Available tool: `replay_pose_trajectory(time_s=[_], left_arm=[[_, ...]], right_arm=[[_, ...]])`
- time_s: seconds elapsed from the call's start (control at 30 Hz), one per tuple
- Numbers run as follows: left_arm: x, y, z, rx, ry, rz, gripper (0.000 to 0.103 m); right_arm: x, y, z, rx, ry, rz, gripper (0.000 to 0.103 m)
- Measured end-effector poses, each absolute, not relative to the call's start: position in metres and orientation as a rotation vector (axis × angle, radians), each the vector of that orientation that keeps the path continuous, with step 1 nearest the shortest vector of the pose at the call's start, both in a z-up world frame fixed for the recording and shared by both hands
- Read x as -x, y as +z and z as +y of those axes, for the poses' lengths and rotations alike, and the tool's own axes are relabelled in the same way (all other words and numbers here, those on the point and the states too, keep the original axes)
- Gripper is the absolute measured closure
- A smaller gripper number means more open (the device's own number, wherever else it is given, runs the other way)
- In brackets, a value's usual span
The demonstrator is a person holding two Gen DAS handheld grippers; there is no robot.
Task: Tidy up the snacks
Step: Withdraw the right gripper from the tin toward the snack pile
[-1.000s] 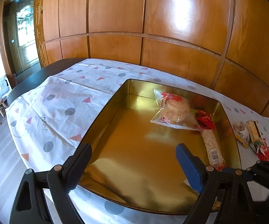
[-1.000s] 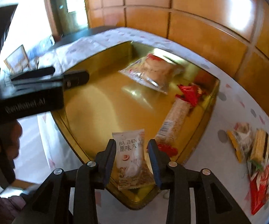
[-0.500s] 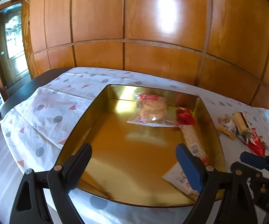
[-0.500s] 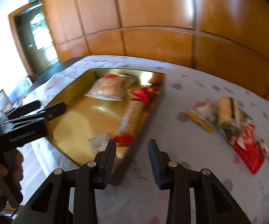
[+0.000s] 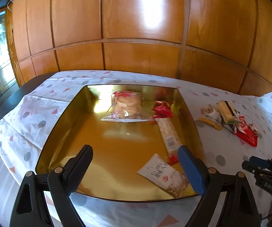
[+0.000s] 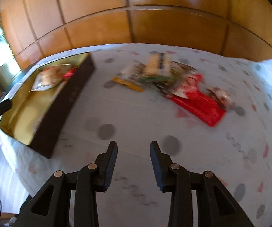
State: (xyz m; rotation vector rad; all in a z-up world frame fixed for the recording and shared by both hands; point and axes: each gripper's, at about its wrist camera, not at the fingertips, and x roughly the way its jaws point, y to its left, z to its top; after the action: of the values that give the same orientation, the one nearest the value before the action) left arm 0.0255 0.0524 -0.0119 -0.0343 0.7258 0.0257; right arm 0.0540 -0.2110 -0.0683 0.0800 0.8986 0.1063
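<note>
Left gripper [image 5: 134, 167] hangs over the near edge of the gold tin [image 5: 190, 121], jaws spread wide, nothing between them. In the tin: a white packet [image 5: 162, 176] near right, a long bar [image 5: 169, 134] along the right wall, a red wrapper [image 5: 162, 109] and a clear cookie bag [image 5: 127, 106] at the far end. Right gripper [image 6: 133, 166] sits above bare tablecloth [image 6: 136, 113], jaws parted and gripping nothing. The loose snack pile [image 6: 173, 79] lies beyond it, right of the tin.
</note>
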Motion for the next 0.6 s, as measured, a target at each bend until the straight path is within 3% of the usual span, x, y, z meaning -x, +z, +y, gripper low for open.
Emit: replay_pose_trajectory(time_s=[0.3, 0.43, 0.6], left_arm=[[-0.03, -0.003, 0.023, -0.032, -0.041, 0.717, 0.012], [-0.035, -0.003, 0.009, -0.037, -0.089, 0.748, 0.021], [-0.045, 0.0, -0.005, -0.036, -0.138, 0.774, 0.021]], right_arm=[[-0.047, -0.075, -0.265, -0.085, -0.077, 0.913, 0.067], [-0.042, -0.082, -0.295, -0.055, -0.177, 0.957, 0.066], [-0.036, -0.098, -0.328, -0.077, -0.239, 1.014, 0.064]])
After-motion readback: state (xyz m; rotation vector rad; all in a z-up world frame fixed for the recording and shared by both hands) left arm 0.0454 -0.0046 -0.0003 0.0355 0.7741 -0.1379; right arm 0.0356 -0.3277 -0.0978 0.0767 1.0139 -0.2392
